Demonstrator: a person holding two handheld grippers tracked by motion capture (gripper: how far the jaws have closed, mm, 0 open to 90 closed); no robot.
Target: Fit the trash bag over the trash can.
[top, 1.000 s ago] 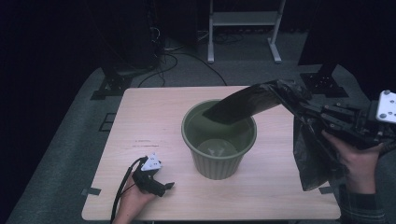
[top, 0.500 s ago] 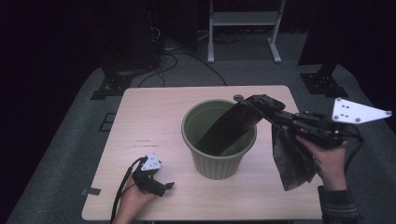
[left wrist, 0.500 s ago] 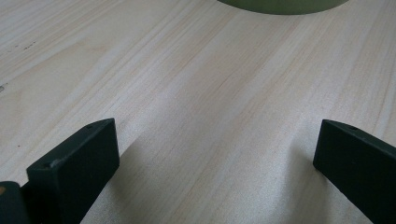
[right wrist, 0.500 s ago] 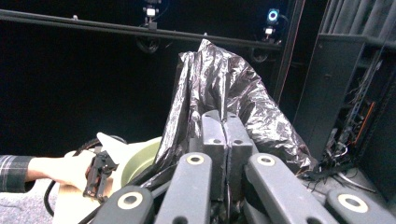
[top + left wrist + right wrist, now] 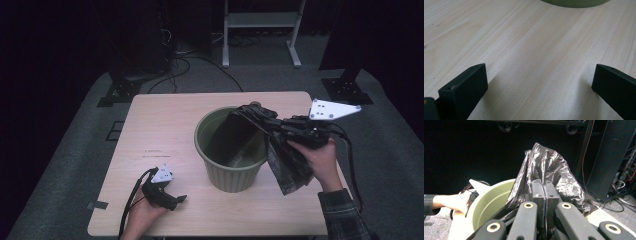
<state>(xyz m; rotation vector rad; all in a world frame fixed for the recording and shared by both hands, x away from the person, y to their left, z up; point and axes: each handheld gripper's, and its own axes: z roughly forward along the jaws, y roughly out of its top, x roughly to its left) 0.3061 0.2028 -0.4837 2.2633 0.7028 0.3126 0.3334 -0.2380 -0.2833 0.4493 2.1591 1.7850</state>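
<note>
While clamped tight on the black bin bag (image 5: 280, 150) right at its tips, right gripper (image 5: 272, 125) hangs over the rim of the green bin (image 5: 231, 150). Bag half draped: one flap inside, rest dangling outside beneath the gripper. Still needs opening and tucking round the rim. Left gripper (image 5: 175, 200) idle, jaws apart, holding nothing.

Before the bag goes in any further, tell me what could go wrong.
1. The right gripper pinches the bag by a small fold at the rim; most of it hangs outside the bin, so it may bunch up rather than line it.
2. The left gripper rests open on the table, apart from the bin. With nothing steadying it, a tug on the bag could tip or slide the bin.
3. The thin plastic might tear or slip at the pinch.
</note>
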